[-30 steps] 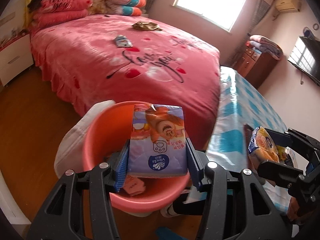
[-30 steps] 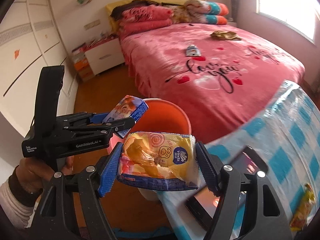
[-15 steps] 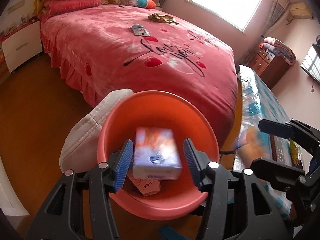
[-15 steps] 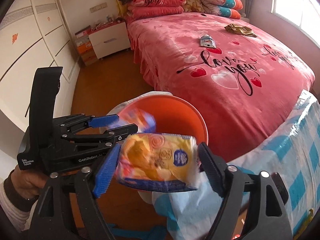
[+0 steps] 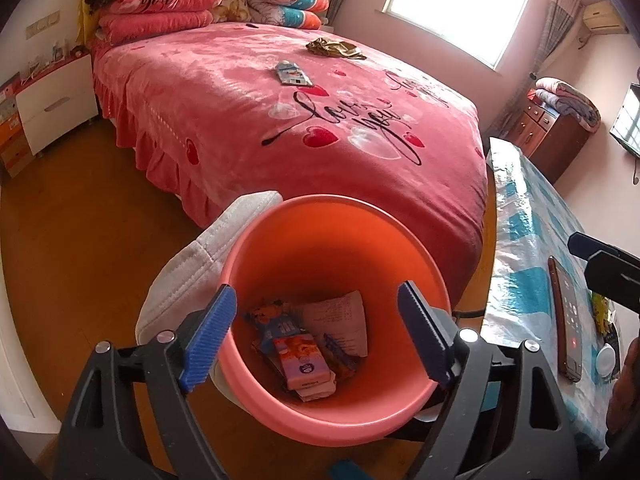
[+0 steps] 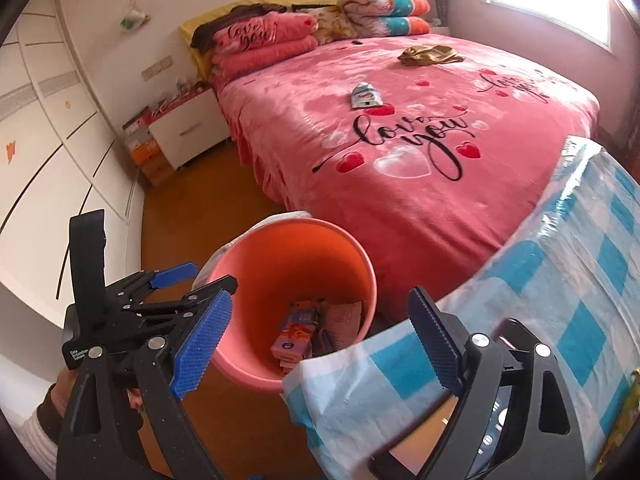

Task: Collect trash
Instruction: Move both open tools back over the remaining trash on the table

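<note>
An orange bucket [image 5: 320,202] stands on the floor between the bed and the table. At its bottom lie several tissue packets [image 5: 306,364] and a paper slip [image 5: 340,316]. My left gripper [image 5: 316,338] hangs over the bucket, jaws opening, nothing between them. My right gripper [image 6: 316,344] is over the bucket's [image 6: 296,228] near rim and the table corner. Its jaws are opening and hold nothing. The packets [image 6: 294,336] show below it, and the left gripper [image 6: 204,276] stands to its left. On the bed lie a blue-white wrapper [image 5: 294,73] [image 6: 365,95] and a crumpled gold wrapper [image 5: 334,47] [image 6: 428,54].
A table with a blue checked cloth [image 5: 520,240] [image 6: 560,260] stands right of the bucket. On it are a phone [image 5: 566,316] and a yellow wrapper [image 5: 600,312]. A white cushion [image 5: 192,272] leans against the bucket's left side. A white nightstand [image 6: 188,132] stands beside the bed.
Both grippers have spread their jaws and let go of their tissue packets, which now lie in the bucket. The right gripper shifted towards the bucket.
</note>
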The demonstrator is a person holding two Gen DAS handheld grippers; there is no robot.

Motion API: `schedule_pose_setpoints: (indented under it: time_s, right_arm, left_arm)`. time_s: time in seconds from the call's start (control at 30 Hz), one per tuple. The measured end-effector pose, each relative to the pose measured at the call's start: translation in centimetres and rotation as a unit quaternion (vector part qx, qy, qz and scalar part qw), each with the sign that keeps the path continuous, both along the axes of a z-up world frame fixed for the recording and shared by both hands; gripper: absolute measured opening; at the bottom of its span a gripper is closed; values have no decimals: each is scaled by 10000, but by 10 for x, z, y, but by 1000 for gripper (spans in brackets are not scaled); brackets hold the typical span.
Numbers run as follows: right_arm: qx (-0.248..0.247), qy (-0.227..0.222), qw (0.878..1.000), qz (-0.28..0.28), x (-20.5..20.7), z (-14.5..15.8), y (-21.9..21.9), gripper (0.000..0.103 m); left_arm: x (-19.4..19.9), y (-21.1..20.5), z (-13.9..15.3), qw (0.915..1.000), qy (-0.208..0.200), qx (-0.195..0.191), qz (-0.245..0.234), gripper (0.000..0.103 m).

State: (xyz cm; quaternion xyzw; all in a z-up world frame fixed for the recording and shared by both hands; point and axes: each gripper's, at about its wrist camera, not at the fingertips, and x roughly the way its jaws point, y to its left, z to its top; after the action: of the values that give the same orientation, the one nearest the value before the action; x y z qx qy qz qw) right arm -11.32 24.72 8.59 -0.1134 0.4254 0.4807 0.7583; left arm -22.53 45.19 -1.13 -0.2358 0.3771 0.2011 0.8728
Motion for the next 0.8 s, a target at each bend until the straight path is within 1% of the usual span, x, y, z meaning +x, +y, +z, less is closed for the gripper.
schedule_pose_setpoints:
  time_s: [0.1,0.17,0.23,0.3,0.53,0.8]
  right_arm:
    - [64,24,9999,-85,-2,3,-13,90]
    - [101,33,9998,-146,-4,4,-21,90]
    - [129,56,9997,-205,-5,4,-29,94]
    - [157,48,9995,-257,-6,4,-35,94]
    - [372,27,9981,-497,-5,12,-66,94]
    - [552,-133,9952,-797,-8,17,-101,94]
  left_arm:
    - [0,-5,7,9999,-88,14,-49,89]
    - [0,-9,12,9998,-155,14,-104,89]
    - [1,-15,17,9996,-200,53,-171,90]
    - [2,-21,23,9993,-264,116,-241,90]
    - [5,-43,40,9976,-472,203,-469,91]
    - [12,-70,57,9946,-665,270,-752,92]
